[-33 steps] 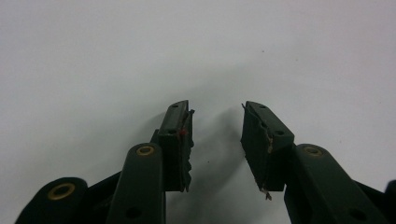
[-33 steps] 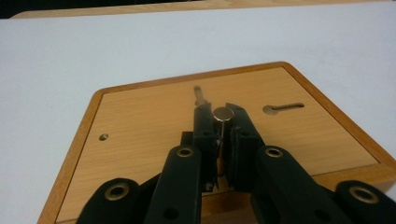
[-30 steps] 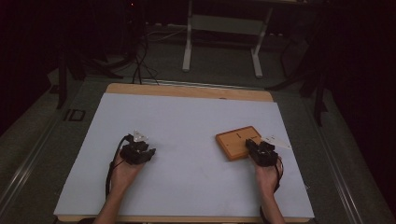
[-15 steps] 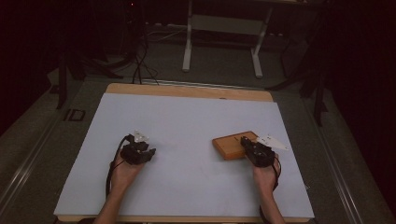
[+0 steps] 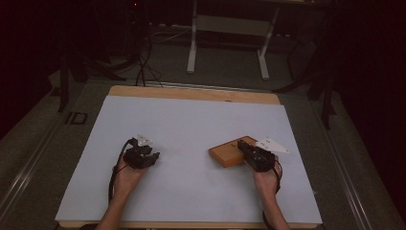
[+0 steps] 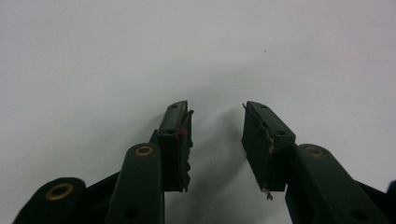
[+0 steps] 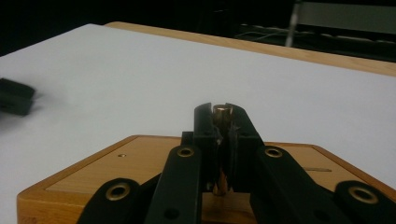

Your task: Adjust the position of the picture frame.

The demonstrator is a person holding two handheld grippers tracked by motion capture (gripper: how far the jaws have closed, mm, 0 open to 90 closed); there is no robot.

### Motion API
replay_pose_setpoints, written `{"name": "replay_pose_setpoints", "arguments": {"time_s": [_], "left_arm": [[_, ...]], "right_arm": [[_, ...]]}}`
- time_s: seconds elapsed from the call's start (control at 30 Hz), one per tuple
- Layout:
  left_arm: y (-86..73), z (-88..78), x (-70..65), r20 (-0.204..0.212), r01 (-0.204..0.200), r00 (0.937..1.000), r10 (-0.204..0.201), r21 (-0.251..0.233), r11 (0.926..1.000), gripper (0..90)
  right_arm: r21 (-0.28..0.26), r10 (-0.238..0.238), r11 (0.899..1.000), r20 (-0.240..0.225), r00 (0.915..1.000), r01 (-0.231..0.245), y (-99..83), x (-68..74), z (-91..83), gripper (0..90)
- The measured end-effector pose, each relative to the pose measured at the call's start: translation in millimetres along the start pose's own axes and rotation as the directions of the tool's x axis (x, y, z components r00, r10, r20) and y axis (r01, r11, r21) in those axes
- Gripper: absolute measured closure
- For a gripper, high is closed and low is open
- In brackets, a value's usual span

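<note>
Right gripper (image 7: 223, 122) is clamped on a small brass peg (image 7: 222, 112) over the wooden box (image 5: 232, 151) at the table's (image 5: 191, 120) right side. Left gripper (image 6: 217, 135) sits apart, jaws gaping, empty. My worry: that thin peg slips if tilted.

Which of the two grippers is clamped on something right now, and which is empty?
The right gripper, closed on a small brass peg over the flat wooden box. The left gripper is open over the bare white tabletop.
</note>
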State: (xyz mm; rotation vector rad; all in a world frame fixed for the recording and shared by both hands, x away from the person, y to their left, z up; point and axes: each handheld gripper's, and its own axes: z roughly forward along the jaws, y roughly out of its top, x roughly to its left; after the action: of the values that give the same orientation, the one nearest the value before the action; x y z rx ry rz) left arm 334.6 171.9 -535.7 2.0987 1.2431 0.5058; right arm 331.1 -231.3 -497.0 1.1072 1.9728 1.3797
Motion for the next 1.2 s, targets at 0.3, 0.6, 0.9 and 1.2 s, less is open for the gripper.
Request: {"name": "replay_pose_setpoints", "arguments": {"time_s": [0.3,0.6,0.9,1.2], "left_arm": [[-0.2,-0.5,1.0,-0.005,0.001,1.0,-0.001,-0.005,1.0,60.7],[0.0,-1.1,0.5,-0.007,-0.004,1.0,0.004,-0.011,0.9999,60.8],[3.5,0.2,-6.8,0.052,-0.014,0.9985,0.015,-0.027,0.9995,61.3],[13.1,12.3,-35.3,0.15,-0.075,0.9857,0.077,-0.022,0.9969,67.3]], "right_arm": [[0.013,-0.035,0.999,-0.112,0.9931,0.037,3.6,23.9,14.2,84.6],[0.02,-0.086,0.995,-0.248,0.9648,0.094,1.9,55.1,28.0,84.6],[0.029,-0.102,0.993,-0.323,0.9408,0.118,-2.9,60.5,27.2,84.6],[0.071,-0.11,0.988,-0.292,0.9501,0.136,-17.8,52.4,18.7,84.4]]}}
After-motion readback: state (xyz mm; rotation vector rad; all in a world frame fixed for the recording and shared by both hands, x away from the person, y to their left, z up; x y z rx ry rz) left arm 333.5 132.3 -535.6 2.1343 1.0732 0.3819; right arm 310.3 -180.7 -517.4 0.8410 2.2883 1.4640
